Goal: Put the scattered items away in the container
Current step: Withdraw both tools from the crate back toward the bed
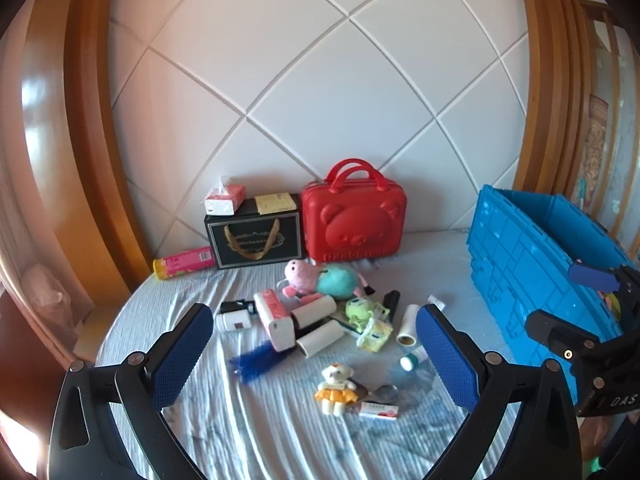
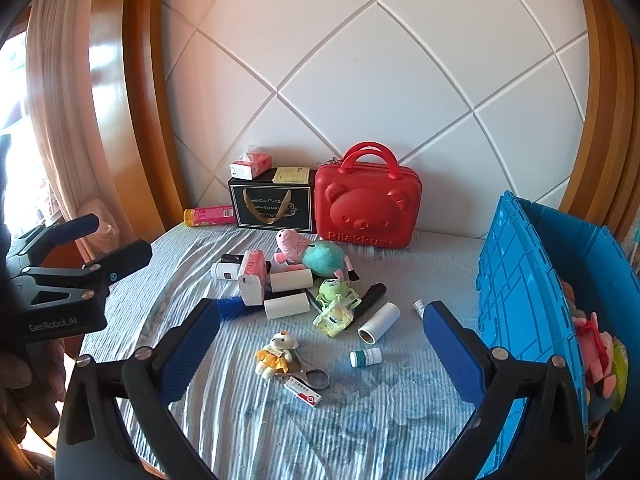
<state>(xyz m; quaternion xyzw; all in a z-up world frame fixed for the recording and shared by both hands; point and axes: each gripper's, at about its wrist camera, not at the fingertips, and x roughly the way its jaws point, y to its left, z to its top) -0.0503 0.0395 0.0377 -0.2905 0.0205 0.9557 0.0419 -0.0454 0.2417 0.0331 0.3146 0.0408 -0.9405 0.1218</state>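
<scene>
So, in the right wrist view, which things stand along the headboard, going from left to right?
Pink and yellow tube → tissue pack, on top of the black gift box → black gift box → red bear case → blue crate, nearer the camera at the far right.

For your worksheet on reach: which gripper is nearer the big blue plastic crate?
Right. The right gripper hangs open beside the big blue plastic crate, by its near wall; the left gripper, also open, sits farther left over the bedsheet.
</scene>
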